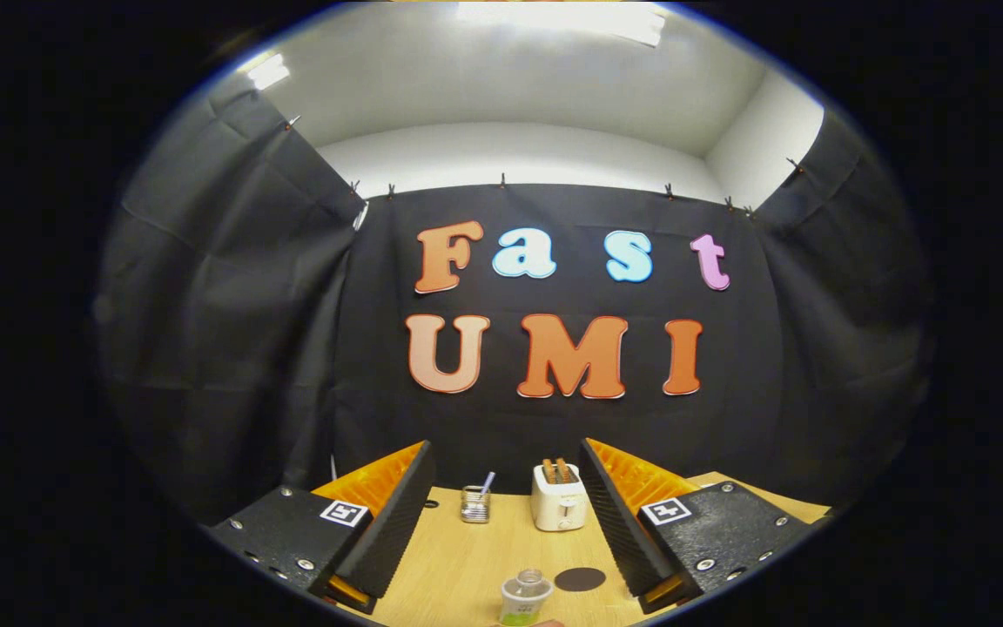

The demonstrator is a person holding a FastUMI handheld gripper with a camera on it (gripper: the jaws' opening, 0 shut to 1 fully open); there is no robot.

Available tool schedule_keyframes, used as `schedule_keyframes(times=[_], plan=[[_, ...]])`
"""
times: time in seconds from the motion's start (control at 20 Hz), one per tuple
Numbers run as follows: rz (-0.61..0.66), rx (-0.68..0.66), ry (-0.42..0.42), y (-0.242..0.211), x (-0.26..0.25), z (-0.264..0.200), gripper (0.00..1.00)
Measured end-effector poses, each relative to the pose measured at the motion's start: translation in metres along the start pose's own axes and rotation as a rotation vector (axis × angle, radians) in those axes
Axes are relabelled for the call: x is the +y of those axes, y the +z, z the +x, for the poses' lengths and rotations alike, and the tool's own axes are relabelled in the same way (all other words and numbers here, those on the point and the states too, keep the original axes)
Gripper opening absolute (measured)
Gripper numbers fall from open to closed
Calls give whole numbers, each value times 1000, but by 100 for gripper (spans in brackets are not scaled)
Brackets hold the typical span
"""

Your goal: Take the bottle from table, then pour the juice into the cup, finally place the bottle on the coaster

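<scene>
Bottle first, and I cannot pick it out with any confidence: right at the near edge of the bench [467,566] there is a clear container with a green band at its foot [525,599], standing upright between the jaws and slightly nearer me than their tips. It may be the cup or the bottle's top, and I cannot tell which from this angle. Just beside it, toward my right finger, lies a dark round coaster [580,579], bare.

My gripper [506,522] hangs released, its jaws spread wide with nothing pressed between them.

Beyond the fingers, near the booth's cloth wall, stand a white toaster [559,501] with slices in its slots and a small wire holder [474,504] with a stick-like item poking out.

My judgement is that the task is at its very start: nothing is grasped, no pouring is under way, and the coaster carries nothing. Taking the bottle, pouring the juice and setting the bottle down all appear to be left.
</scene>
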State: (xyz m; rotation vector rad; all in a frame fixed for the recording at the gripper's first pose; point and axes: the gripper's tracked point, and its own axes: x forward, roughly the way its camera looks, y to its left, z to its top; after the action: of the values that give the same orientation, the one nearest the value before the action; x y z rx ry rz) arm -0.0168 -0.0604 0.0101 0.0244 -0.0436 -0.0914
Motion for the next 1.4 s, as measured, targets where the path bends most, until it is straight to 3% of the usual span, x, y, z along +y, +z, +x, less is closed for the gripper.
schedule_keyframes(times=[0.1, 0.95, 1.4], plan=[[-38, -21, -36, 6, -8, -4, 98], [-62, -15, -53, -35, -13, 9, 98], [-104, 87, -142, -129, -6, 15, 98]])
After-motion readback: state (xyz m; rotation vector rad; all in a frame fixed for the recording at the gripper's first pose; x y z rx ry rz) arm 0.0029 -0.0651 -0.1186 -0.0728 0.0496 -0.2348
